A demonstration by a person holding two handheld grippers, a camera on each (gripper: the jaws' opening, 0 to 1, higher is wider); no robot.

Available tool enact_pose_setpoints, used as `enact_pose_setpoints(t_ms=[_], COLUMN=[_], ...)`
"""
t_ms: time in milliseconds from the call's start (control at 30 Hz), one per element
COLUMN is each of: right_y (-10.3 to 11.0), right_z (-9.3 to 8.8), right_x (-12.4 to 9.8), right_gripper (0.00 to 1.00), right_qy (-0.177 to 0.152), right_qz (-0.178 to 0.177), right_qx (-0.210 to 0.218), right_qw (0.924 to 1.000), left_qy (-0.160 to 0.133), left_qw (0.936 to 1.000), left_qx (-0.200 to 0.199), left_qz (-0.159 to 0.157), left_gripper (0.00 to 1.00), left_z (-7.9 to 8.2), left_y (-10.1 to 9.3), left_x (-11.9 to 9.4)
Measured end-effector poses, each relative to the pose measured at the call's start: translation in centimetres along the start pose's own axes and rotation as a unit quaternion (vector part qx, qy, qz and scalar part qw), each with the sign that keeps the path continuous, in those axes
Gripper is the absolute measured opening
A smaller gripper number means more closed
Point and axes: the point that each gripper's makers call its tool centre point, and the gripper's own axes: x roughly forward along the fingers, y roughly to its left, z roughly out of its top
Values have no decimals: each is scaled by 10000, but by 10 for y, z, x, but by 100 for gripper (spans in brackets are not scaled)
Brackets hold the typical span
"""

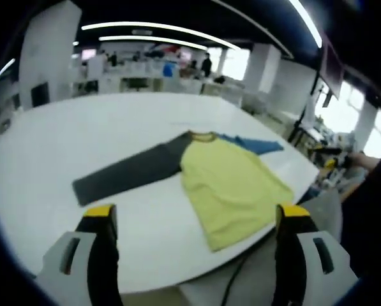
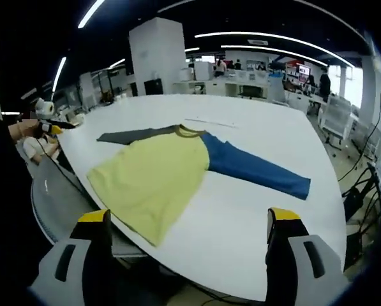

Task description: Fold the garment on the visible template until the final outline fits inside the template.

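Currently: garment (image 1: 231,182), long-sleeved shirt, yellow body, one grey sleeve (image 1: 123,175), one blue sleeve (image 2: 257,167). Lies flat, unfolded, sleeves spread, on white tabletop (image 1: 82,137), hem at near edge. Template outline not discernible. Judged light, soft, limp; likely to drag and wrinkle; best taken at sleeve cuff or hem corner, thin edge pinched. Left hand-held gripper (image 1: 196,220): jaws apart, empty, hovering short of tabletop. Right hand-held gripper (image 2: 189,223): jaws apart, empty, near hem. Surroundings: office, desks, ceiling lights far behind.
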Motion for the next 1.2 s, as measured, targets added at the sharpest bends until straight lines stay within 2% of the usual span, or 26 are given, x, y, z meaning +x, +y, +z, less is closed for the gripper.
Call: enact_pose_setpoints(t_ms=[133,200,467,567,633,667,733,833,1000,1167,1200], right_y=[-3,-4,-2,-3,-2,-4,-6,-9,-14,-31,-34], right_z=[0,-7,-16,-12,-9,-10,-22,-23,-29,-35,-36], right_x=[-1,-1,0,1,2,3,4,6,3,2,2], right_gripper=[100,100,100,100,100,100,100,100,100,99,97], right_qy=[-18,161,306,193,89,138,495,459,546,708,750], right_qz=[-69,-116,-72,-104,-61,-79,-116,-186,-257,-444,-476], right_qx=[-135,-38,43,-12,97,163,236,123,219,396,438], right_qw=[9999,9998,9995,9998,9999,9997,9984,9987,9979,9957,9951], left_qy=[95,138,212,216,229,235,258,286,314,457,463], left_qw=[9999,9998,9994,9994,9993,9993,9992,9991,9989,9981,9980], left_qx=[84,89,137,165,173,171,173,179,170,206,219], left_qz=[-62,-115,-223,-236,-227,-230,-243,-261,-291,-365,-372], left_gripper=[99,97,94,93,92,92,91,91,90,88,89], left_z=[-2,-4,-5,-5,-5,-5,-6,-7,-8,-13,-13], left_y=[-4,-7,-11,-11,-11,-11,-12,-13,-15,-20,-21], left_x=[4,6,10,11,12,12,13,14,17,25,26])
